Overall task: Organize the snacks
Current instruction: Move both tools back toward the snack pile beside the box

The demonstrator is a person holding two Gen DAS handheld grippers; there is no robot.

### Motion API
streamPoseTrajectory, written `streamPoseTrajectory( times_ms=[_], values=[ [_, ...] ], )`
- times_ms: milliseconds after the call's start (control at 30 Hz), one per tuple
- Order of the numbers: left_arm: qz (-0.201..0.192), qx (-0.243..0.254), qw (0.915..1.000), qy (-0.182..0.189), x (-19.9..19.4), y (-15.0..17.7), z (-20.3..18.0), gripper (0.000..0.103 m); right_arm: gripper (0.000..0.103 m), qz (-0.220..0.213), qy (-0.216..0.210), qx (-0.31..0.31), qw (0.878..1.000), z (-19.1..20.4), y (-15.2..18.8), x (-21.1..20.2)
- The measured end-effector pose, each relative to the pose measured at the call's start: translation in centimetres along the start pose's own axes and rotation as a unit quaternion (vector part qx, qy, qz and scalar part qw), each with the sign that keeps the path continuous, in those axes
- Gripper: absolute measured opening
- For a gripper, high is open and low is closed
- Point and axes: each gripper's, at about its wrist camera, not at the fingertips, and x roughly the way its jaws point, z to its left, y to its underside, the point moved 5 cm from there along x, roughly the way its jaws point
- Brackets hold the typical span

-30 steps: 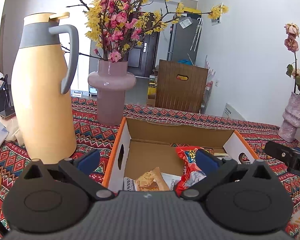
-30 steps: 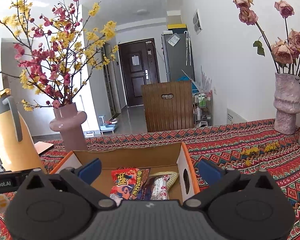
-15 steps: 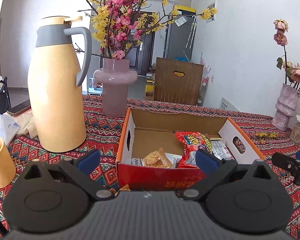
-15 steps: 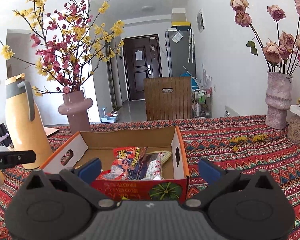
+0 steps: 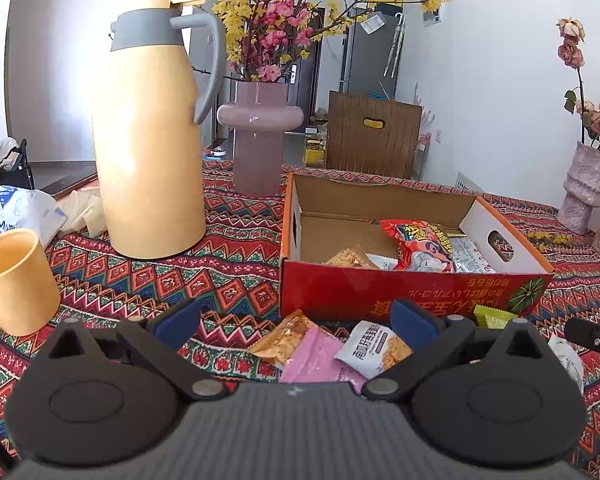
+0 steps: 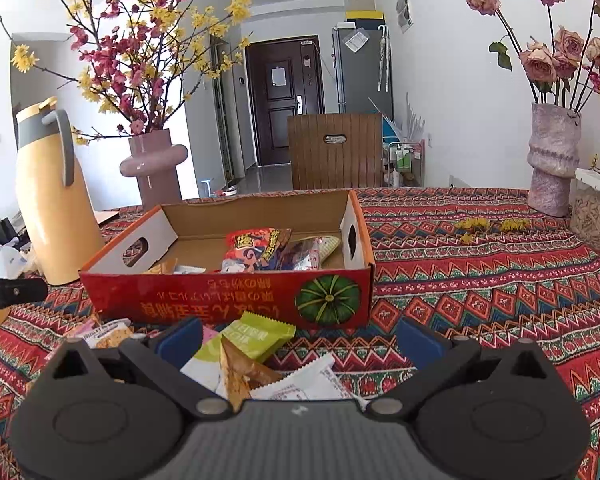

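Two open claws hover low over a scatter of loose snack packets on the bench (image 5: 236, 256), just in front of a red cardboard box (image 5: 412, 294) that already holds several snacks, among them a red crinkled bag (image 5: 420, 242) and a biscuit pack (image 5: 350, 258). The left claw (image 5: 296, 320) has its blue pads spread wide and grips nothing; a gold packet (image 5: 284, 338), a pink packet (image 5: 320, 360) and a white biscuit packet (image 5: 374, 346) lie beneath and between them. The right claw (image 6: 298, 338) is likewise spread and empty, poised above a green packet (image 6: 256, 338), a brown foil packet (image 6: 240, 372) and a white wrapper (image 6: 304, 384).

The step in hand appears to be choosing the next loose packet to collect, with a good share of the sorting still ahead. The next move likely calls for one claw to drop onto a single packet, pinch its flat edge without dragging its neighbours, and lift it over the near wall of the box. The overlapping wrappers look thin and slippery, so a clean pick may need a careful angle. A yellow thermos jug (image 5: 152, 140), a yellow mug (image 5: 14, 284) and a pink vase (image 5: 258, 136) stand well clear to the left.
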Motion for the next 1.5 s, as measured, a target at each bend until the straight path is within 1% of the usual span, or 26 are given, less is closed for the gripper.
streamPoseTrajectory(
  times_ms=[167, 300, 433, 833, 1400, 1500],
  values=[
    [-0.007, -0.001, 0.9997, -0.024, 0.7, 1.6, 0.9, 0.103, 0.103, 0.009, -0.001, -0.001, 1.000, -0.4, 1.7, 0.4],
    [-0.011, 0.006, 0.9995, -0.027, 1.3, 2.5, 1.0, 0.103, 0.103, 0.015, 0.001, 0.012, 1.000, -1.0, 2.7, 1.1],
    [-0.027, 0.009, 0.9993, -0.024, 1.1, 2.9, 0.8, 0.103, 0.103, 0.004, -0.003, 0.030, 1.000, -1.6, 3.1, 1.4],
    [-0.015, 0.006, 0.9996, -0.022, 1.6, 3.2, 0.7, 0.103, 0.103, -0.017, -0.008, 0.049, 0.999, -2.0, 3.0, 1.4],
    [-0.018, -0.002, 0.9996, -0.023, 1.5, 3.2, 1.1, 0.103, 0.103, -0.030, -0.001, 0.048, 0.998, -2.0, 2.9, 1.0],
    [-0.018, -0.004, 0.9996, -0.023, 1.5, 3.2, 1.1, 0.103, 0.103, -0.041, 0.001, 0.053, 0.998, -2.2, 2.4, 0.3]
  ],
)
